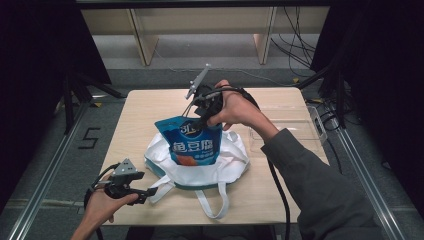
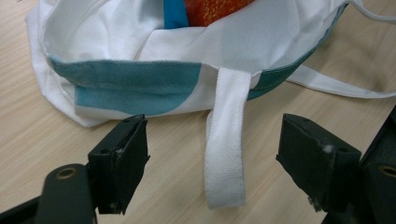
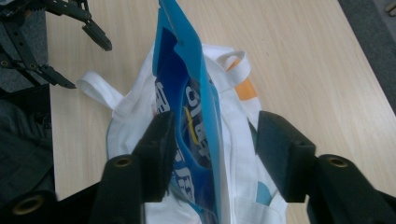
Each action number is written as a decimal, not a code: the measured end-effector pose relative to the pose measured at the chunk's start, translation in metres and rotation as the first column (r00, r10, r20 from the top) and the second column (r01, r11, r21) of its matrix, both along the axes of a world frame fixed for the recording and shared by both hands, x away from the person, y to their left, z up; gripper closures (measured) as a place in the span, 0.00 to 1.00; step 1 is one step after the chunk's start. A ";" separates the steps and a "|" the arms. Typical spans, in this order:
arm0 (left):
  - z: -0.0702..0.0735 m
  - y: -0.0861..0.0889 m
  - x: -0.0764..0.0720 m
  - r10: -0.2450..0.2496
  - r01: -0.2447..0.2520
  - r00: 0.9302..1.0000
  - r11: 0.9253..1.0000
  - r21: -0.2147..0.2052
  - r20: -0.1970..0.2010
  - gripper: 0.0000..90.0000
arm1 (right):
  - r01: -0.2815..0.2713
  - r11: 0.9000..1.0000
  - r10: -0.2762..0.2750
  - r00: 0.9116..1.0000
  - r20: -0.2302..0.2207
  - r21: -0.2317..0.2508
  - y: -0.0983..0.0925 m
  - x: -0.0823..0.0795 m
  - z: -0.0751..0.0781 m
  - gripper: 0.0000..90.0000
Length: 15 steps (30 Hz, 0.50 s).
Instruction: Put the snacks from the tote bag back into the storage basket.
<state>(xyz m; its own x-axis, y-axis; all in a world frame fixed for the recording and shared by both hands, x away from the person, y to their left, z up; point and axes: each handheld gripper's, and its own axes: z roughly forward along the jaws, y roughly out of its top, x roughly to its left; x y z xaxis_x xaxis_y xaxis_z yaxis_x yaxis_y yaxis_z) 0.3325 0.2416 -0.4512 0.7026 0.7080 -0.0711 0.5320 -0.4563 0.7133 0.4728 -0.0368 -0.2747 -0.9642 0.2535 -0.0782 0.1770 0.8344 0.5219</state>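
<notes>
A blue snack pouch (image 1: 192,145) stands upright in the mouth of a white tote bag with teal trim (image 1: 230,165) at the middle of the table. My right gripper (image 1: 200,120) is at the pouch's top right corner. In the right gripper view the pouch (image 3: 187,93) runs between the jaws of this gripper (image 3: 215,149). One jaw touches it and the other stands apart, so the gripper is open. My left gripper (image 1: 145,192) is low at the front left, open, its jaws on either side of a white bag strap (image 2: 226,140) lying on the table.
A clear plastic box (image 1: 295,127) sits at the table's right side. A second strap loop (image 1: 215,202) reaches toward the front edge. There is bare tabletop (image 1: 145,110) at the back left. Dark frames and cables surround the table.
</notes>
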 end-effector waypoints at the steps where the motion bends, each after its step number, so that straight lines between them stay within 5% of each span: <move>1: 0.000 0.000 0.000 0.000 0.000 1.000 1.000 0.002 0.001 0.26 | -0.001 1.000 0.001 1.000 -0.005 -0.006 0.002 0.001 0.000 0.56; 11: 0.000 0.000 0.000 -0.002 0.002 1.000 1.000 0.003 0.001 0.26 | -0.038 0.998 0.037 0.999 -0.023 -0.057 0.019 0.008 -0.009 0.71; 14: 0.000 0.000 0.000 0.000 0.000 1.000 1.000 0.000 0.003 0.26 | -0.012 0.996 0.008 0.999 -0.043 -0.091 0.020 0.007 -0.011 0.75; 15: 0.000 0.000 0.000 -0.003 0.003 1.000 1.000 0.003 0.003 0.26 | -0.037 0.996 0.036 0.999 -0.022 -0.085 0.020 0.010 -0.012 0.77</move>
